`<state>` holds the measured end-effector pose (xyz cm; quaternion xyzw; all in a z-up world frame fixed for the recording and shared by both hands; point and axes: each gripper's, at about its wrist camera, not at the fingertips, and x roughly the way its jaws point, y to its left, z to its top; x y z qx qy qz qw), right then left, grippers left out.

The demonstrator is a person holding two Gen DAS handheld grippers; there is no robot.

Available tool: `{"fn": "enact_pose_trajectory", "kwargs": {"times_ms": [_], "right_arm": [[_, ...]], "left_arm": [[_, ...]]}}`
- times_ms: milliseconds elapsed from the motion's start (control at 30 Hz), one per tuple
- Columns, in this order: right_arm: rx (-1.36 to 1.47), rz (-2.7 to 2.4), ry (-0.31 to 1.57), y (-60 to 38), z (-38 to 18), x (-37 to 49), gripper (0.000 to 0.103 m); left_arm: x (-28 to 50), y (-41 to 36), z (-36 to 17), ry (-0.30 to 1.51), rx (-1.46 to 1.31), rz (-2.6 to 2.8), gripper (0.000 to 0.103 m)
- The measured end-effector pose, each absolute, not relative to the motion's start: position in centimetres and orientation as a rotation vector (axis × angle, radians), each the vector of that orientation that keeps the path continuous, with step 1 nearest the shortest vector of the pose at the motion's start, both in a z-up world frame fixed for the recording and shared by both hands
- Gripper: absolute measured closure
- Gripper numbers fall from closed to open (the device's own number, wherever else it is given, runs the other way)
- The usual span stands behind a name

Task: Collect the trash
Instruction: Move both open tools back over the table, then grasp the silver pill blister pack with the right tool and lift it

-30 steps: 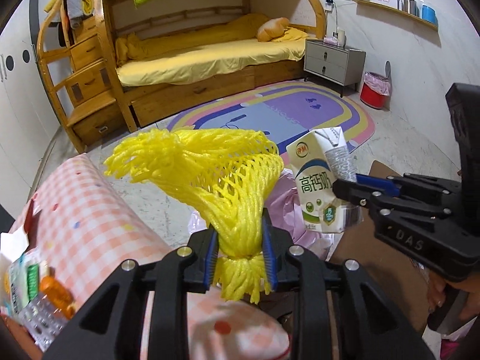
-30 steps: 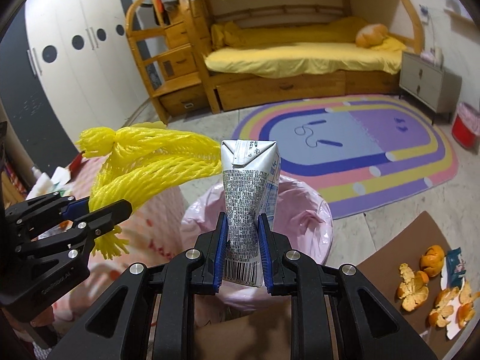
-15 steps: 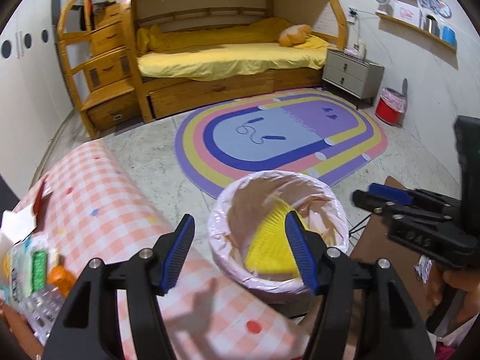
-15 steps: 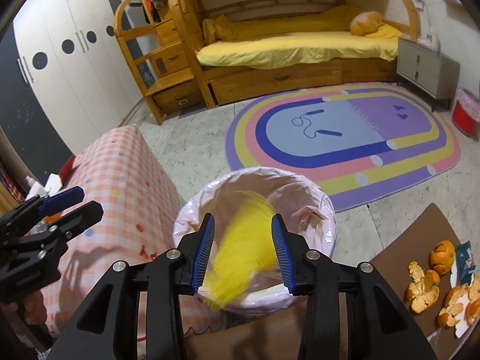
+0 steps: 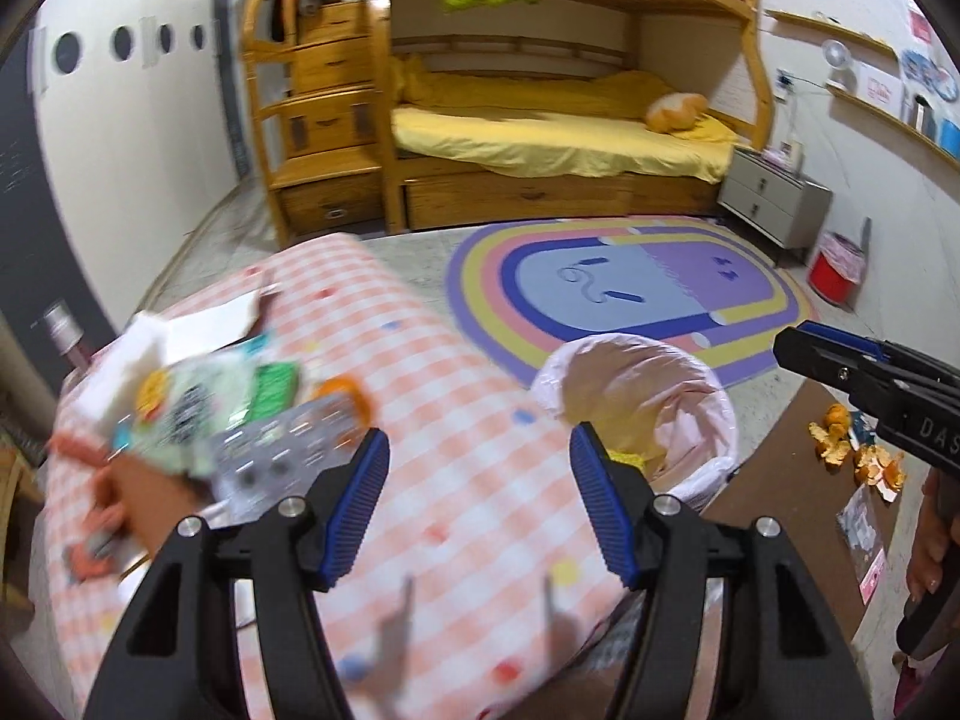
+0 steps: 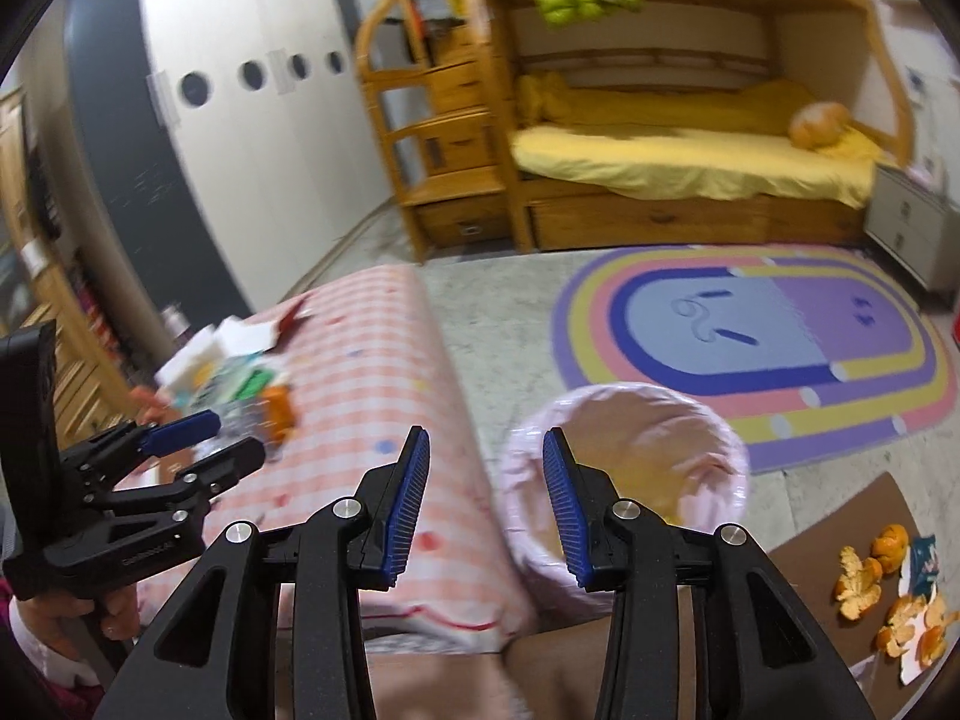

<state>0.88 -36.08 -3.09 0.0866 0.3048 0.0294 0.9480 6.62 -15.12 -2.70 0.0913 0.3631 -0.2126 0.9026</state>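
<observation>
The pink-lined trash bin [image 5: 636, 384] stands on the floor beside the checked table; it also shows in the right wrist view [image 6: 630, 456]. Yellow foam net [image 5: 627, 455] lies inside it. My left gripper [image 5: 477, 501] is open and empty over the pink checked tablecloth [image 5: 456, 420]. My right gripper [image 6: 485, 501] is open and empty above the table edge and the bin. A heap of trash [image 5: 240, 414], wrappers, a blister pack and an orange piece, lies on the table to the left; it also shows in the right wrist view [image 6: 240, 390].
Orange peels [image 6: 888, 588] and wrappers lie on a brown board [image 5: 798, 510] at the right. A rainbow rug [image 5: 624, 294], a wooden bunk bed [image 5: 540, 138], a grey nightstand [image 5: 774, 198] and a red bin [image 5: 834, 270] stand beyond. White wardrobe doors [image 6: 240, 120] are at the left.
Both grippers opened: the yellow foam net and the milk carton dropped into the bin. Both views have since swung left toward the table and its heap of trash.
</observation>
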Motion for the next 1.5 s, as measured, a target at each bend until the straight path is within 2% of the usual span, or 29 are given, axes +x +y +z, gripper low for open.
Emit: {"fn": "enact_pose_trajectory", "kwargs": {"times_ms": [233,567,867,1000,1167,1233,1333,1500], "right_arm": [[0.092,0.198,0.645,-29.7,-2.8,1.9,0.062],[0.010,0.320,0.723,-23.0,-5.4,5.7,0.060],[-0.051,0.329,0.790,-20.4,-8.0,10.3,0.061],[-0.052,0.325,0.813,-20.1,-8.9,11.9,0.060],[-0.058,0.322,0.816,-19.6,-9.3,13.5,0.059],[-0.077,0.317,0.821,-19.3,-9.4,13.8,0.063],[-0.089,0.320,0.819,-19.0,-9.1,13.4,0.077],[-0.082,0.391,0.836,-18.5,-8.8,11.6,0.085]], "left_arm": [[5.1,-7.5,-2.9,0.762,0.105,-0.294,0.042],[5.0,1.3,-4.2,0.796,-0.004,-0.097,0.042],[6.6,4.0,-5.7,0.824,-0.020,-0.033,0.040],[7.3,4.4,-5.9,0.828,-0.024,-0.020,0.031],[7.6,4.7,-6.0,0.832,-0.028,-0.012,0.030],[7.5,4.8,-5.9,0.832,-0.029,-0.010,0.030],[7.3,4.8,-5.8,0.834,-0.029,-0.012,0.030],[6.8,4.6,-5.7,0.833,-0.027,-0.021,0.030]]}}
